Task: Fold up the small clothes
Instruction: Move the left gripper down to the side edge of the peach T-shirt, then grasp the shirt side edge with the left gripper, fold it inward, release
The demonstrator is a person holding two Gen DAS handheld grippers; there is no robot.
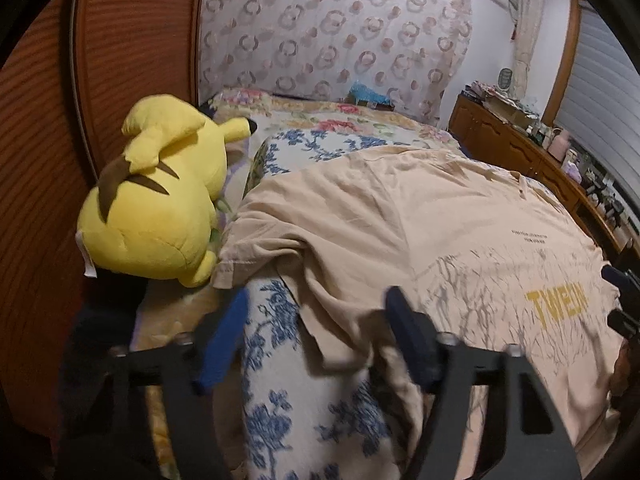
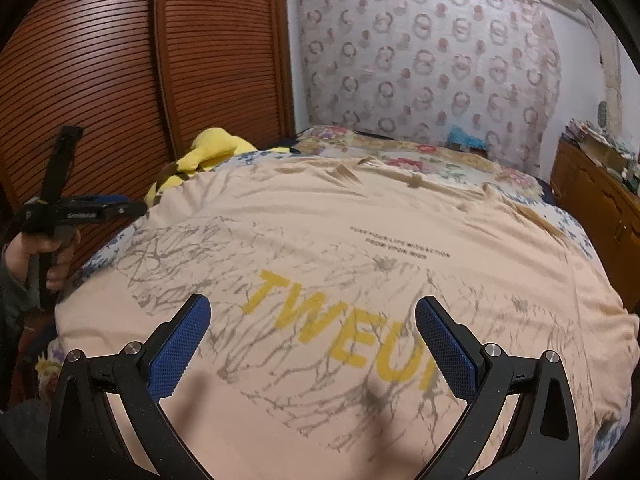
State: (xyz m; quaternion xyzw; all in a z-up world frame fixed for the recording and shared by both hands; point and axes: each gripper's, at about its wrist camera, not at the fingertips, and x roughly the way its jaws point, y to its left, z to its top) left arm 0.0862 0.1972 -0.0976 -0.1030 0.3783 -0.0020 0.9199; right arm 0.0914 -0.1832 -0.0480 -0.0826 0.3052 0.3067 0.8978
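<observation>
A peach T-shirt (image 2: 360, 240) is lying spread flat and print side up across my bed (image 1: 280, 380), covering most of it. It is showing yellow block letters, grey branch-like markings and two small lines of dark text. Its left sleeve (image 1: 256, 240) is reaching toward the bed's left edge, rumpled, and the hem near me is lying in loose wrinkles.

Shirt: a peach T-shirt (image 1: 400, 220), yellow lettering, spread across the bed (image 1: 280, 420), one sleeve rumpled toward the bed's left edge.
Left gripper (image 1: 316, 312): jaws parted over the shirt's crumpled hem, pads not pressing it.
Toy: a yellow plush (image 1: 156, 200) at the bed's left edge, beside the sleeve.
Far side: a wooden dresser (image 1: 512, 148).
</observation>
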